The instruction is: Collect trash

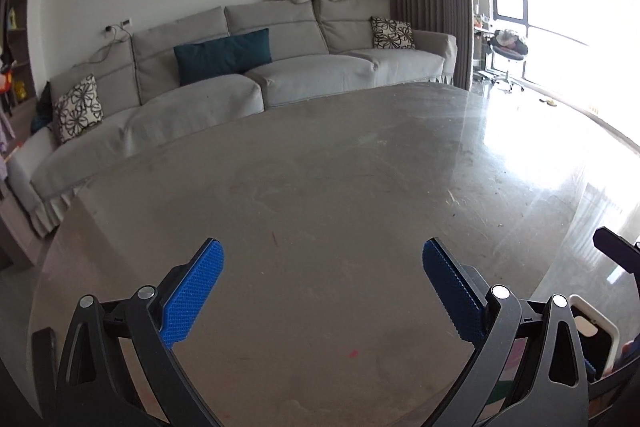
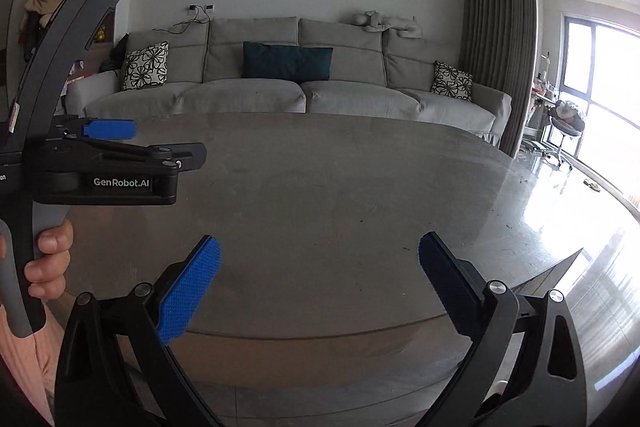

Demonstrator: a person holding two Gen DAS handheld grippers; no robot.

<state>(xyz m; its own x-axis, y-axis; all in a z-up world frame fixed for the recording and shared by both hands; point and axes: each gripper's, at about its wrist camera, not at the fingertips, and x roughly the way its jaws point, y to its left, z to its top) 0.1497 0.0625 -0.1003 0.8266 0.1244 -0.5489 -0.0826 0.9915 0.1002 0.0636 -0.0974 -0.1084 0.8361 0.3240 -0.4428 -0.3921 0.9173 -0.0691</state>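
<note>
My left gripper (image 1: pixel 322 267) is open and empty, held just above a grey round table (image 1: pixel 320 167). My right gripper (image 2: pixel 318 267) is open and empty, near the table's front edge (image 2: pixel 320 337). The left gripper (image 2: pixel 120 147) also shows in the right wrist view at the left, held sideways by a hand, with one blue pad (image 2: pixel 110 129) showing. No piece of trash shows on the table, only small dark specks (image 2: pixel 516 227) and a pink mark (image 1: pixel 352 353). A white-rimmed container (image 1: pixel 596 327) shows partly at the lower right of the left wrist view, behind the gripper.
A long grey sofa (image 2: pixel 288 95) with cushions stands behind the table. Grey curtains (image 2: pixel 496 39) and a bright window (image 2: pixel 600 87) are to the right, with a chair (image 2: pixel 566 131) by it. Shiny floor lies right of the table.
</note>
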